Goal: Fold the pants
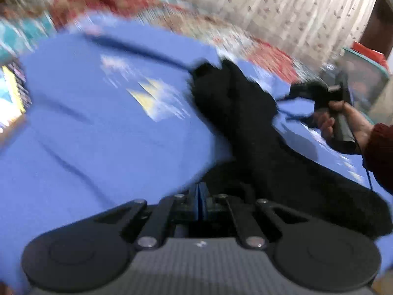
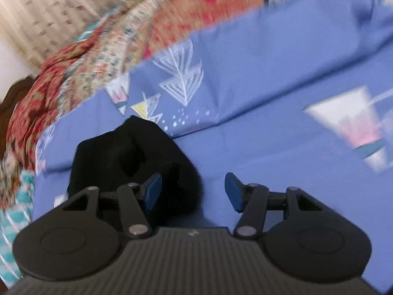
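Note:
Black pants (image 1: pixel 258 127) lie stretched across a blue patterned bedsheet (image 1: pixel 103 127), running from my left gripper to the far right. My left gripper (image 1: pixel 200 196) is shut, with black cloth right at its pads; whether it pinches the cloth is unclear through the blur. The right gripper's body (image 1: pixel 336 108) shows in the left wrist view, held by a hand at the pants' far end. In the right wrist view my right gripper (image 2: pixel 194 191) is open and empty, with a bunched end of the pants (image 2: pixel 127 152) under and beyond its left finger (image 2: pixel 152 191).
A red and cream patterned blanket (image 2: pixel 103 56) lies bunched along the sheet's far edge. A pale curtain (image 1: pixel 294 12) hangs behind. A teal-rimmed box (image 1: pixel 366 73) stands at the right. A colourful object (image 1: pixel 12 98) sits at the left edge.

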The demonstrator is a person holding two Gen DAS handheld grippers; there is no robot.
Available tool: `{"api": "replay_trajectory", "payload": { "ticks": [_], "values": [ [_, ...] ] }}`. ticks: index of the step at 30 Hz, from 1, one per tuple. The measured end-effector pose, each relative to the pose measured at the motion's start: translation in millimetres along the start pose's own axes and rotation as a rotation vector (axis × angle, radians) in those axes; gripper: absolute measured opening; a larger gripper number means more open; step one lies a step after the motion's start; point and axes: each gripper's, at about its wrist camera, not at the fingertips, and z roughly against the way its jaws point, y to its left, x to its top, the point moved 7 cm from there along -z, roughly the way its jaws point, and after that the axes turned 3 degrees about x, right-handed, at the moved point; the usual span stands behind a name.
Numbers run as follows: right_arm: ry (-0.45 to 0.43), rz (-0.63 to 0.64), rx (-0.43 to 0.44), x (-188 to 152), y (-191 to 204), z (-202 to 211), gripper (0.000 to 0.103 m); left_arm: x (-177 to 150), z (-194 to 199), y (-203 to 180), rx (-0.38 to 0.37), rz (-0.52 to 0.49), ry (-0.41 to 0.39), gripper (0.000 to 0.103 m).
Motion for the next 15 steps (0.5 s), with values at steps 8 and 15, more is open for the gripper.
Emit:
{"api": "replay_trajectory", "payload": {
  "ticks": [8, 15],
  "values": [
    [-0.065, -0.018, 0.104, -5, 25, 23, 0.015, -3, 48, 75, 0.154, 0.132, -0.038, 0.002],
    [-0.516, 0.176, 0.014, 30, -20, 220, 0.015, 25, -6, 33, 0.073, -0.034, -0.033, 0.01]
  ]
}}
